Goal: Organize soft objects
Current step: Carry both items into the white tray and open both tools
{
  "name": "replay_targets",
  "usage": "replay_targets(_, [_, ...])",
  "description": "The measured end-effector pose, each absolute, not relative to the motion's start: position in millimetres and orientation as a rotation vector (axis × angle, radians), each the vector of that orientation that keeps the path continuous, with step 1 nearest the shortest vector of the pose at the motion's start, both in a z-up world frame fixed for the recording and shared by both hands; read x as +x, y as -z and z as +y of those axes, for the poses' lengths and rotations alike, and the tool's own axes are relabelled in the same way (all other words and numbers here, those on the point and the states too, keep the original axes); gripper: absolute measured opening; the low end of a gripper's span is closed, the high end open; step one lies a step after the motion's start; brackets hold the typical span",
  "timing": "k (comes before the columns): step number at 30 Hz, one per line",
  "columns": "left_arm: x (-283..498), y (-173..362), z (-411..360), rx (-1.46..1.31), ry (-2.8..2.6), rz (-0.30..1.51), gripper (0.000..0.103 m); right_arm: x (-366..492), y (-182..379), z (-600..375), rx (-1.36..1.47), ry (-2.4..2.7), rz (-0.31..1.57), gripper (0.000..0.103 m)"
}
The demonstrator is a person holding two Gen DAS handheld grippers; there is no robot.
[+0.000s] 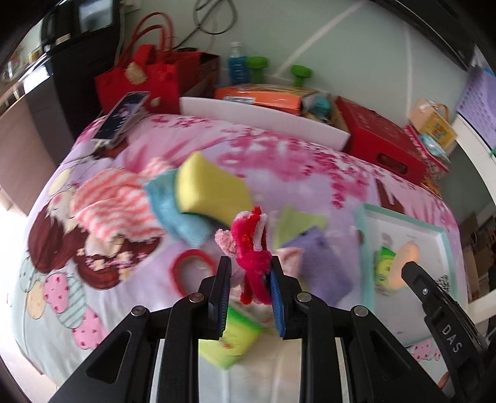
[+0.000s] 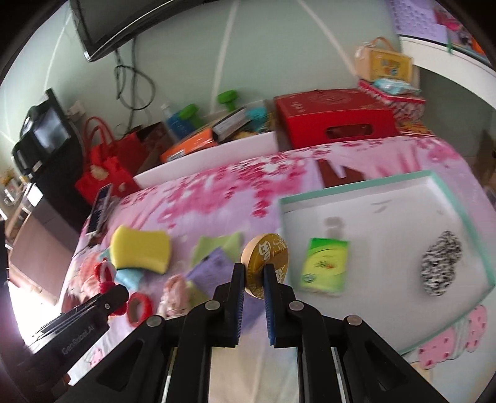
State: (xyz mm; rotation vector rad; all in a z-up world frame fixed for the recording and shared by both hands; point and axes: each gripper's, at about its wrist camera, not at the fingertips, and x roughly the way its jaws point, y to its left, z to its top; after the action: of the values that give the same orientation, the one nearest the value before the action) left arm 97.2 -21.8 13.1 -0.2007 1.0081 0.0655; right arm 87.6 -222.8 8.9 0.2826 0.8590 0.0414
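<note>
- The wall [image 2: 186, 62] behind is pale green, with thin white lines curving across it.
- A dark flat screen [image 2: 124, 28] hangs high on that wall, cables [image 2: 133, 83] dangling beneath it.
- A bed [image 1: 279, 155] fills the middle, under a pink and lilac cartoon-print cover (cherry blossoms along the far side).
- A black cabinet [image 1: 86, 52] stands in the left corner.
- A white shelf [image 2: 449, 59] juts in at the right.
- Strong daylight glares in from the lower left edge.

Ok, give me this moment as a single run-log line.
left tool: shut on red plush toy | right tool: shut on gold disc | tray: green packet, speckled pouf inside | yellow sponge: on bedspread
</note>
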Motion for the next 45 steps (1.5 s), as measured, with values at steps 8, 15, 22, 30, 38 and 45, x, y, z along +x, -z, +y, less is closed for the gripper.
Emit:
replay_targets(8, [103, -17, -69, -0.162, 0.032, 1.001, 0.025, 83, -3, -272, 0.307, 0.115, 0.861, 0.013])
replay_targets(15, [98, -8, -137, -0.063, 0.194, 0.994, 0.025, 69, -4, -319, 0.326, 0.261, 0.852, 0.013])
replay_targets(22, [90, 4, -185, 0.028, 0.325, 0.994, 0.025, 50, -3, -364, 0.377, 0.397, 0.825, 0.013])
replay_targets(30, [79, 19, -215, 0.053, 0.441, 1.032, 0.025, 37, -1, -387, 0.414, 0.488, 0.811, 0.013])
replay_targets(38, [77, 31, -224, 0.084, 0.453, 1.056, 0.026, 39, 10, -392, 0.428, 0.5, 0.853, 0.014])
replay_targets(45, [77, 32, -225, 0.092, 0.448, 1.048, 0.036, 39, 14, -394, 0.435, 0.517, 0.867, 0.018])
